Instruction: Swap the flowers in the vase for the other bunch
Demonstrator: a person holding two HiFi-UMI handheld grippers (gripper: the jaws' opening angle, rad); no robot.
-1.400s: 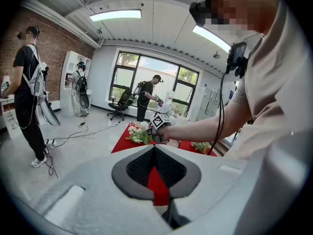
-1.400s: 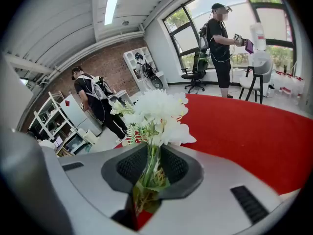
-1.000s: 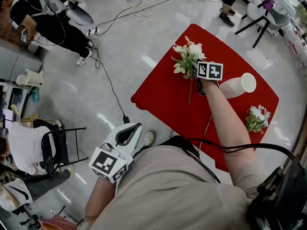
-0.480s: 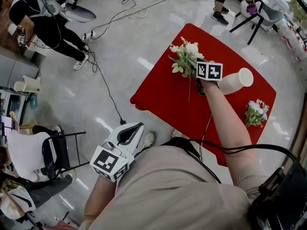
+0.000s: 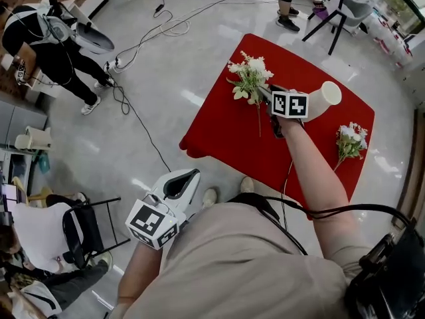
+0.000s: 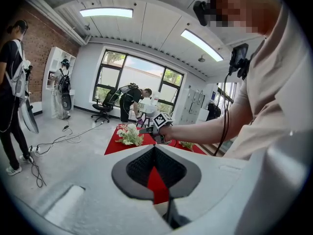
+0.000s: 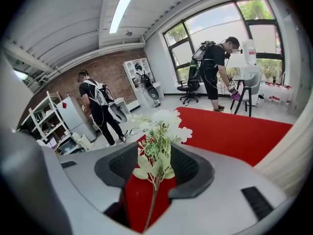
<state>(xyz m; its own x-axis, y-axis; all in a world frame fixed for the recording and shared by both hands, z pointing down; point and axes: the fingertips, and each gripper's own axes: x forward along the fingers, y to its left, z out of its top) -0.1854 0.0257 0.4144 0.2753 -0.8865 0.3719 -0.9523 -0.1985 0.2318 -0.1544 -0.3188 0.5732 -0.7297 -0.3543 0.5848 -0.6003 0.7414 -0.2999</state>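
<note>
Right gripper (image 5: 269,96): jaws have just been opening and stand apart, the stem of the flowers (image 5: 250,78) loose between them with the pads off it. Only the right gripper view shows this gap.
Flowers: lying on the red table (image 5: 219,135), just left of the vase (image 5: 324,100), which lies on its side.
Other bunch (image 5: 348,143): on the table near its right edge, clear in the head view.
Left gripper (image 5: 180,183): clenched and empty, tips meeting in its own view, held over the floor (image 5: 133,131) away from the table.

The right gripper (image 5: 267,95) hides the lower part of the vase (image 5: 327,97).
</note>
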